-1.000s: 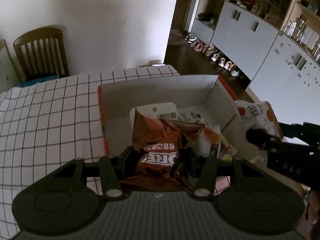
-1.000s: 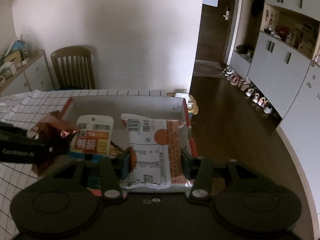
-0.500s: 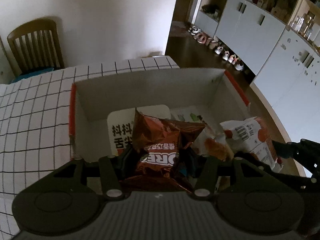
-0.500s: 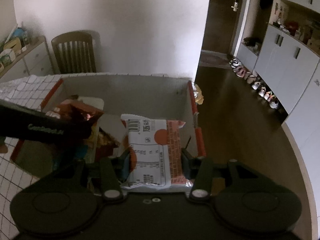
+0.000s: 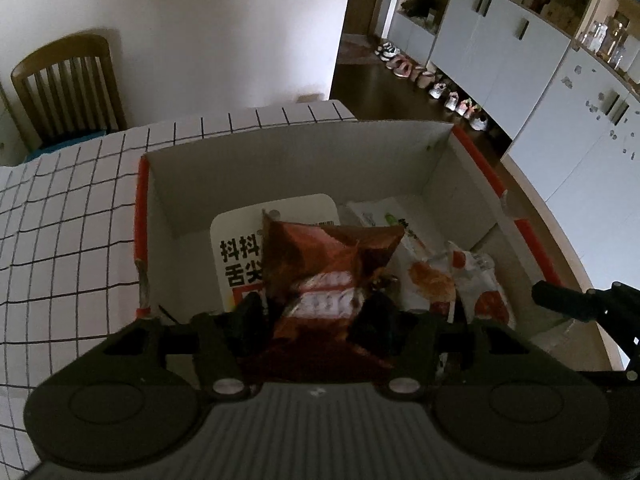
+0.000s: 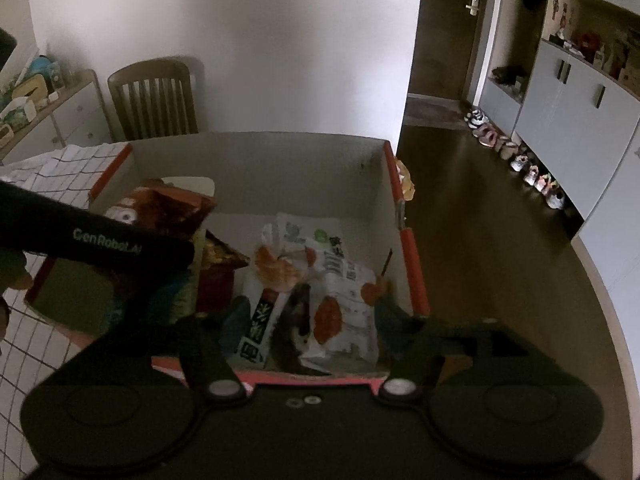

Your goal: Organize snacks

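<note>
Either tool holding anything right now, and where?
Nothing held. Both tools' jaws have just been opening: the left tool straddles the brown foil cookie bag, the right tool the white-and-orange snack packet, both inside the cardboard box.

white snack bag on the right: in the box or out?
In. The white snack bag lies inside the box, free between the open right gripper.

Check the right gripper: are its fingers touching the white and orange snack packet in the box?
Apart. In the right wrist view the right gripper has just been opening; the white and orange snack packet lies in the box, with gaps to both fingers.
</note>
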A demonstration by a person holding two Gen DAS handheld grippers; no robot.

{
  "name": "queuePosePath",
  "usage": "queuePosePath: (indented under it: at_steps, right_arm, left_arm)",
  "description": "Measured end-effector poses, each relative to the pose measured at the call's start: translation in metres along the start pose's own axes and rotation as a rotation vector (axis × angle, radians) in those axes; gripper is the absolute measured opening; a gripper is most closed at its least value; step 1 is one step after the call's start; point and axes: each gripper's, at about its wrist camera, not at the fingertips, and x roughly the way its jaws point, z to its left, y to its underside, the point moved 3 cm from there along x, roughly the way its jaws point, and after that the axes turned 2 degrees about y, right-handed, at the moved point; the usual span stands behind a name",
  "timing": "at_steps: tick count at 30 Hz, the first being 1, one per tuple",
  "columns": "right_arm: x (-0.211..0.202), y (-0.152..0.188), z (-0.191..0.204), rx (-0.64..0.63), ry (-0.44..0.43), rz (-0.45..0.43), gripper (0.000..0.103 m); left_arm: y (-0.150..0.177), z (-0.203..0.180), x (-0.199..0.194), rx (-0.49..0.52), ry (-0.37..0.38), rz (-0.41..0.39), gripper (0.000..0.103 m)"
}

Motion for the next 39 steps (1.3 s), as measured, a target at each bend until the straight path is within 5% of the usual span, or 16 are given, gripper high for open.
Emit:
queuePosePath:
  at_steps: [16, 32, 35, 39]
  right_arm:
    - [-0.070, -0.005, 0.008, 0.071, -0.033, -0.125, 0.088]
    - [-0.141, 0.002, 0.028, 0.113, -0.090, -0.273, 0.103]
    - [-0.151, 0.005, 0.031, 0.112, -0.081, -0.289, 0.103]
    - [-0.161, 0.011, 0.034, 0.128, -0.074, -0.306, 0.103]
  left_arm:
    - [0.024, 0.001, -0.067, 0.073, 0.073, -0.097, 0.068]
    - [0.056, 0.019, -0.159, 0.104, 0.107, -0.255, 0.085]
    - [0.061, 0.024, -0.172, 0.079, 0.120, -0.271, 0.101]
    - [0.067, 0.030, -0.186, 0.039, 0.149, -0.288, 0.103]
